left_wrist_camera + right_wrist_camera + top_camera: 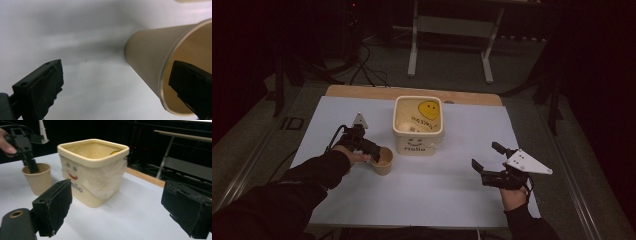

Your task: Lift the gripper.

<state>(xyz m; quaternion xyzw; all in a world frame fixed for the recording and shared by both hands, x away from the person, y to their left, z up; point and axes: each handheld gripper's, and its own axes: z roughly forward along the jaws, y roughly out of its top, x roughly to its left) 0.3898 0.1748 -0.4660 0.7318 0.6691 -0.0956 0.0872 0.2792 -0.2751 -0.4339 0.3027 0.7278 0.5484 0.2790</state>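
I read the step in hand as gripping the paper cup (383, 161), which stands on the desk (437, 195) just beside the front left corner of the cream tub (418, 125) with the smiley face. My left gripper (373, 152) has its jaws parted across the cup's rim, one jaw inside the mouth and the other outside and well off the wall, so nothing is clamped yet. To do this well I would close slowly on the wall just below the rim, since thin paper will probably buckle if squeezed hard, and keep the cup upright and off the tub while lifting. My right gripper (492, 162) sits well away from the tub toward its right front, jaws wide and empty. I cannot make out whether the cup holds anything. The tub's contents are unclear beyond a plastic liner, and the room behind is too dark to read.
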